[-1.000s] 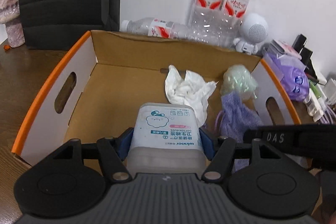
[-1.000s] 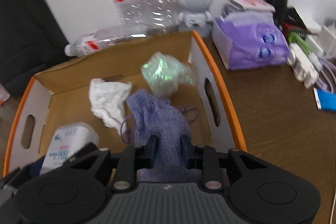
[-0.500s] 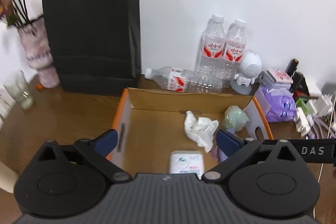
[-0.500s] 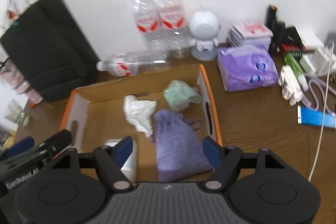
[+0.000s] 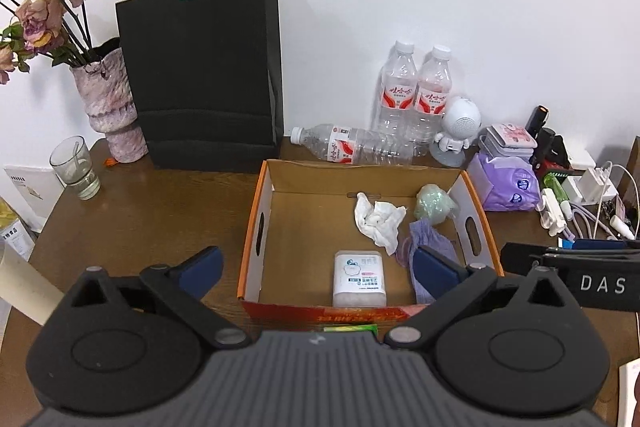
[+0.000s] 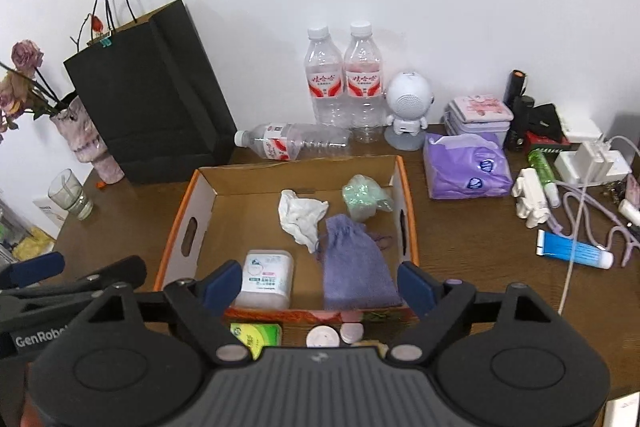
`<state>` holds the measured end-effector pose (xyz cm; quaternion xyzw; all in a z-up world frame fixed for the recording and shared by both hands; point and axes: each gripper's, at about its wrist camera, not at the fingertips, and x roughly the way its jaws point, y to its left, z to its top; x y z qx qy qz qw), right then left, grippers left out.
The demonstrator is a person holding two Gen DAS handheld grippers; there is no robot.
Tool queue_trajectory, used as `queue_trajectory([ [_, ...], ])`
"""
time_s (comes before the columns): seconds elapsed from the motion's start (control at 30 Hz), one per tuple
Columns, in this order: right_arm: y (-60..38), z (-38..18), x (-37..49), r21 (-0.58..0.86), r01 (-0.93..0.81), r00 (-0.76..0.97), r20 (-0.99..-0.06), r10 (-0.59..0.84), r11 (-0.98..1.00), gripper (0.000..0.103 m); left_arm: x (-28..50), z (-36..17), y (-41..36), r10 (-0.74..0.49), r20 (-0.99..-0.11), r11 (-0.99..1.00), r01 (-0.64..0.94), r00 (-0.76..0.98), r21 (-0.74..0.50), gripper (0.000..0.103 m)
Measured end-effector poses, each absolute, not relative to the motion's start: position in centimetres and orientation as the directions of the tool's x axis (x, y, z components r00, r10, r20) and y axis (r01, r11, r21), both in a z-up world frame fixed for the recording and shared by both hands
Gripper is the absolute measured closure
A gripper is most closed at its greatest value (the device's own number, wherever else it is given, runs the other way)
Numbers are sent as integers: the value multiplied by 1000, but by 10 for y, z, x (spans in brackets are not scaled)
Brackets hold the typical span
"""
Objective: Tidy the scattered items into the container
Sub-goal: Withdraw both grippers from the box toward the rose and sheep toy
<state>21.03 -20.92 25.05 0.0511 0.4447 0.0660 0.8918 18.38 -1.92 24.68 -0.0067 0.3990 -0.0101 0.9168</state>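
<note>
Cardboard box already holds cotton-bud tub, purple pouch, tissue and green wad; both grippers, left and right, hang empty, jaws wide, so next grab the green packet just outside box's near wall.

Cardboard box on the table, holding a cotton-bud tub near-left, cloth pouch near-right, crumpled tissue centre, wrapped bundle far-right. Behind the box: a lying bottle, two upright bottles. Paper bag far-left; tissue pack right.
</note>
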Motion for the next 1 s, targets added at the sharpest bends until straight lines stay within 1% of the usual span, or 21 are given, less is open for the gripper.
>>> queue_trajectory([
  [0.1, -212, 256, 198, 151, -79, 617, -769, 168, 985, 18, 170, 252, -19, -32, -691, 999, 22, 723, -24, 0],
  [0.17, -213, 256, 187, 153, -91, 648, -741, 175, 984, 18, 156, 251, -20, -32, -626, 999, 33, 779, -11, 0],
  [0.23, -213, 251, 176, 143, -104, 686, -707, 175, 984, 18, 144, 245, -23, -33, -558, 998, 59, 829, 29, 0],
  [0.33, -215, 237, 162, 126, -127, 721, -670, 179, 984, 18, 127, 230, -26, -32, -491, 996, 71, 870, 61, 0],
  [0.43, -222, 218, 145, 130, -133, 742, -644, 186, 983, 18, 106, 207, -22, -57, -462, 997, 73, 885, 17, 0],
  [0.5, -225, 202, 130, 132, -144, 755, -626, 195, 981, 18, 93, 190, -20, -63, -453, 997, 77, 889, 13, 0],
  [0.7, -228, 148, 81, 96, -155, 800, -571, 182, 983, 18, 40, 141, -24, -47, -374, 995, 75, 926, 60, 0],
  [0.8, -230, 127, 48, 95, -158, 814, -550, 184, 983, 18, 10, 122, -21, -61, -342, 996, 79, 938, 39, 0],
  [1.0, -233, 95, -30, 82, -183, 862, -466, 200, 980, 13, -54, 82, -13, -47, -324, 997, 62, 945, 37, 0],
])
